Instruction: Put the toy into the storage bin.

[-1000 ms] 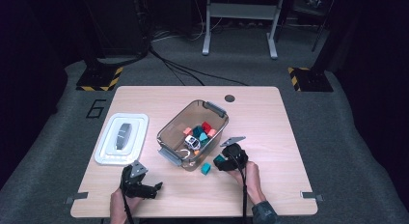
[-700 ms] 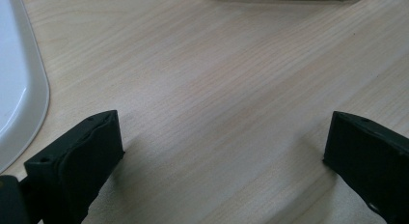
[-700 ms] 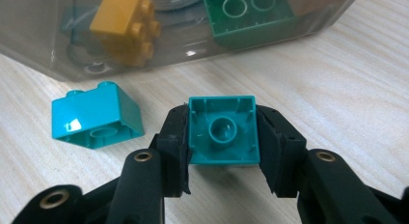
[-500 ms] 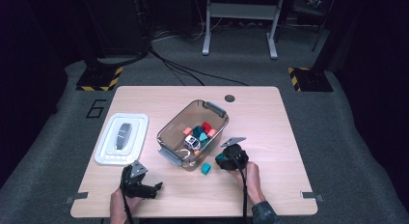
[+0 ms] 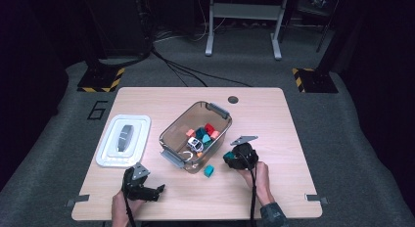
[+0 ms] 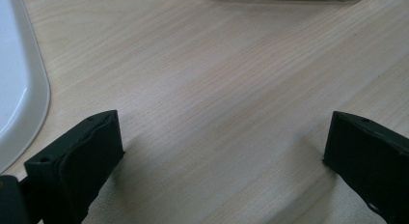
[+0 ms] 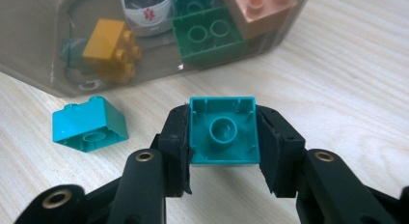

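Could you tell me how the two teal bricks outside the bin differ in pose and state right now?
The held teal brick is clamped between the pads of the right gripper, while the loose teal brick lies free on the table. The held teal brick shows its hollow underside to the camera; the loose teal brick lies tipped on its side beside the clear bin. Both share one colour.

A large dark figure 6 [image 5: 98, 110] is marked on the grey floor [image 5: 58, 139] just off the surface's [image 5: 274, 119] far left corner — the one number that reads plainly. On the white toy car [image 7: 144, 9] inside the clear bin [image 7: 43, 50], seen through the wall in the right gripper view, a small red emblem [image 7: 150, 15] sits on the bonnet — too blurred to read as letters. The yellow-and-black hazard stripes [image 5: 100, 83] mark the base plates on the floor; they carry no words.
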